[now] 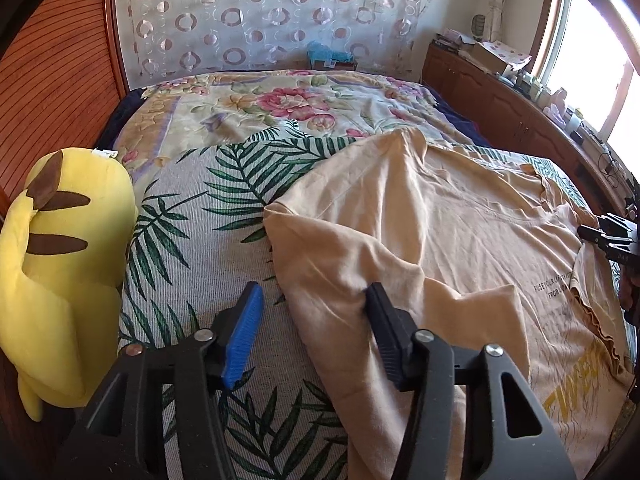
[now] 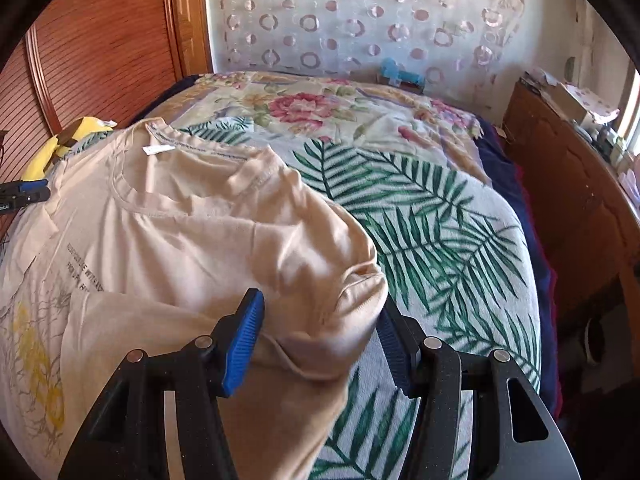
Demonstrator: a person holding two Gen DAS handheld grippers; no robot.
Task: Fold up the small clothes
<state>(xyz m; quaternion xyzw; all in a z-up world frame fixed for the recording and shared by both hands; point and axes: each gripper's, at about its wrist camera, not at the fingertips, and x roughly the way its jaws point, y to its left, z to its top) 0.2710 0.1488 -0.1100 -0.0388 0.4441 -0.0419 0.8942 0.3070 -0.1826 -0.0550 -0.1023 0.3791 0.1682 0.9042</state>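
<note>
Peach T-shirt (image 1: 460, 216) lies spread on the leaf-print blanket (image 1: 208, 224), filling the right half of the left wrist view and the left half of the right wrist view.

I read the left gripper (image 1: 312, 300) as part open: its right finger presses into a sleeve fold, its blue-padded left finger stands on bare blanket, and the shirt's edge runs between them, not clamped.

Right gripper (image 2: 320, 320) also part open; the other sleeve bunches between its fingers, against the blue pad. I cannot tell whether the far pad touches.

Yellow plush toy (image 1: 60, 264) at left edge, apart from the shirt.
</note>
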